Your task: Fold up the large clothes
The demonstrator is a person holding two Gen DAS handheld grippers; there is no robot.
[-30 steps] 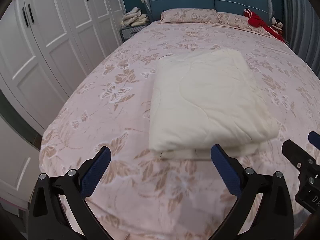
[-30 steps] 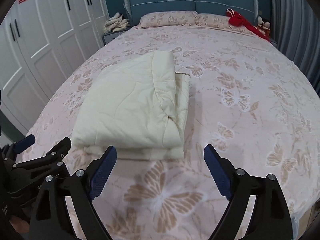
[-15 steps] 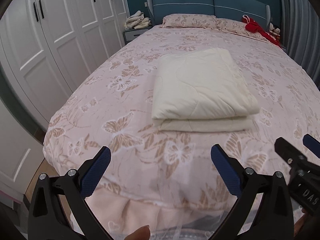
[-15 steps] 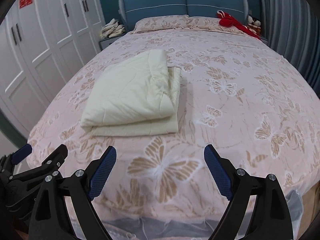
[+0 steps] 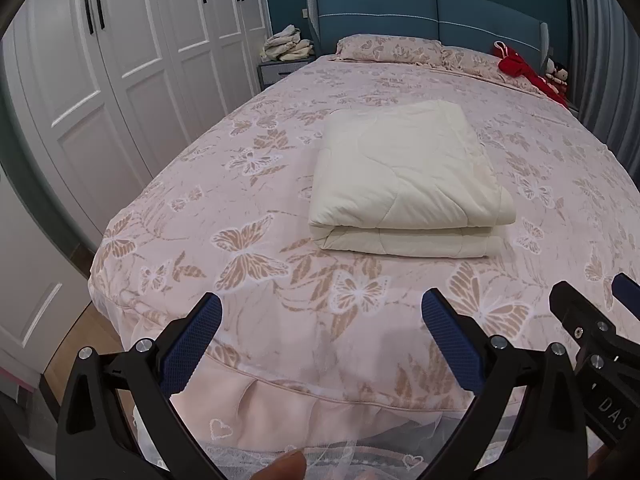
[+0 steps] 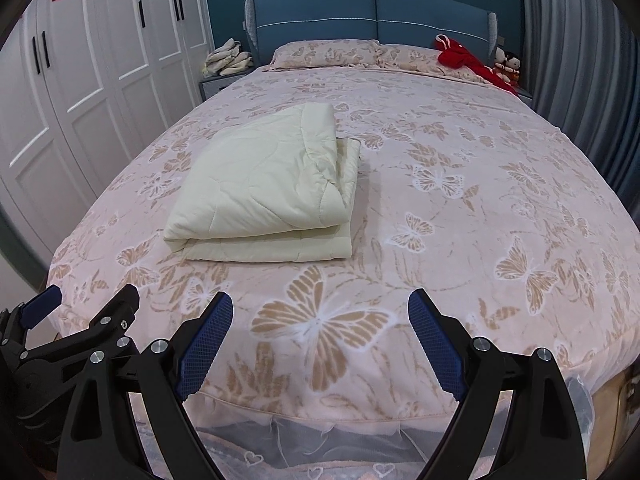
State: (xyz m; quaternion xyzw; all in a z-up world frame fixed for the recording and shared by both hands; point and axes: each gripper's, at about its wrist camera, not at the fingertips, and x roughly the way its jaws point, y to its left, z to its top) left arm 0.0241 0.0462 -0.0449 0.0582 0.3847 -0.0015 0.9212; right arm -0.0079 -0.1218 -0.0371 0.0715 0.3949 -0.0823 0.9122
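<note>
A cream quilted blanket [image 5: 404,176] lies folded into a thick rectangle on the bed [image 5: 248,208], which wears a pink butterfly-print cover. In the right wrist view the same blanket [image 6: 264,188] sits left of centre, its layered edges facing me. My left gripper [image 5: 322,312] hangs over the foot edge of the bed, well short of the blanket, open with nothing between its blue pads. My right gripper [image 6: 320,312] is beside it, also over the foot edge, open and empty. Each gripper shows at the edge of the other's view.
White wardrobe doors [image 5: 120,80] run along the left wall. A nightstand with a pile of pale cloth [image 5: 286,44] stands by the blue headboard [image 6: 372,16]. Red fabric [image 6: 464,56] and small dolls lie at the far right near grey curtains [image 6: 580,60]. A fingertip [image 5: 284,468] shows at the bottom.
Both grippers have drawn back from the folded blanket toward the foot of the bed; the bed's lace-trimmed edge now shows beneath them. The blanket has not moved.
</note>
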